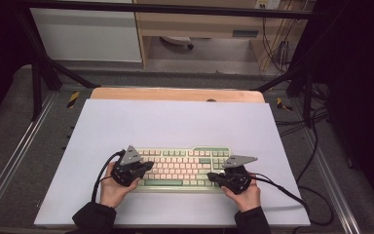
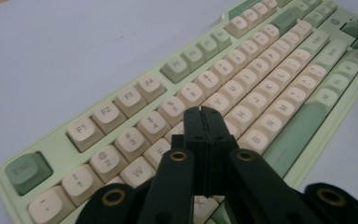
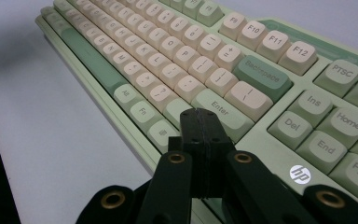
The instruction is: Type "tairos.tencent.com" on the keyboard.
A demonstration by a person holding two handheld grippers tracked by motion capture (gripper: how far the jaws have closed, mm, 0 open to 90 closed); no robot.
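The white table (image 1: 175, 122) carries the green-and-cream keyboard (image 1: 182, 168) near my edge, lying flat and square. My left gripper (image 2: 204, 112) hangs over its letter keys and my right gripper (image 3: 200, 114) over the Enter key (image 3: 221, 112), both with jaws pressed together and holding nothing. I judge the keypressing barely begun: no key looks pushed down yet.

Keyboard (image 1: 182, 168): matt plastic, smooth cream and green keycaps. Desk (image 1: 175, 122): matt white sheet over wood. Fingers (image 2: 198, 126): matt black plastic.
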